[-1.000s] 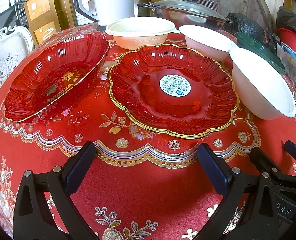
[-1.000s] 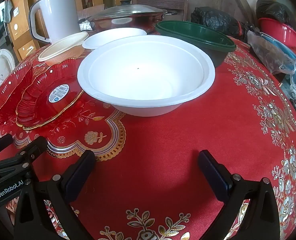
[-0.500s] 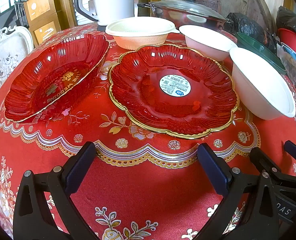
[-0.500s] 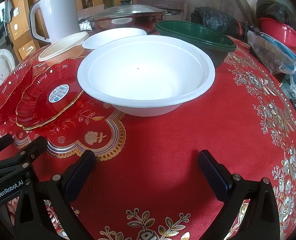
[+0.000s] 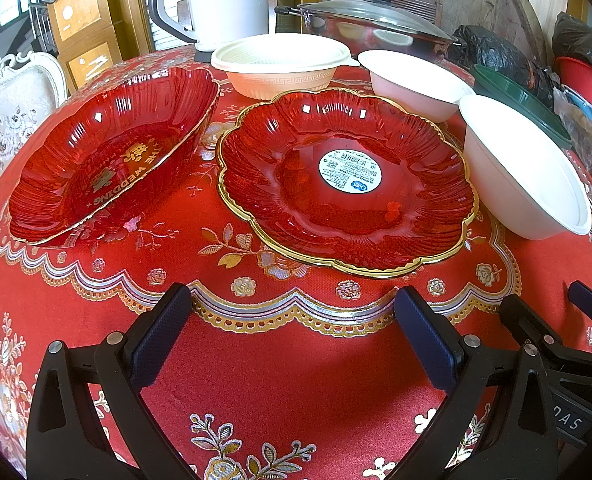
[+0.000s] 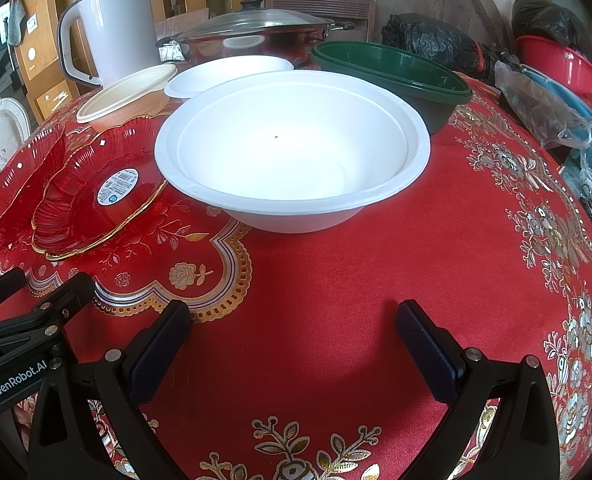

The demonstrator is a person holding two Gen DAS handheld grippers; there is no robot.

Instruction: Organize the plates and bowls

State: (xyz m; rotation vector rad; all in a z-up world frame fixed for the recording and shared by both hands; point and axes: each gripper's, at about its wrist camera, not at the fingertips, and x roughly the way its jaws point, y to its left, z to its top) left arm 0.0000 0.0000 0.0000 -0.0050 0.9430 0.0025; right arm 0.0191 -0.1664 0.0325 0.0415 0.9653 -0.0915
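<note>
A round red gold-rimmed plate (image 5: 343, 184) with a white sticker lies ahead of my open, empty left gripper (image 5: 292, 320). A red oval dish (image 5: 108, 152) sits to its left. A beige bowl (image 5: 282, 66) and a small white bowl (image 5: 411, 82) stand behind. A large white bowl (image 5: 523, 168) stands right of the plate. In the right wrist view that large white bowl (image 6: 292, 148) sits just ahead of my open, empty right gripper (image 6: 292, 332). A dark green bowl (image 6: 391, 76) is behind it.
A white kettle (image 6: 112, 28) and a lidded steel pot (image 6: 256, 36) stand at the back. Black bags (image 6: 431, 44), a red basin (image 6: 555, 64) and plastic bags (image 6: 547, 116) crowd the right edge. A white chair (image 5: 12, 108) is at left. Red tablecloth (image 6: 335, 280) lies under both grippers.
</note>
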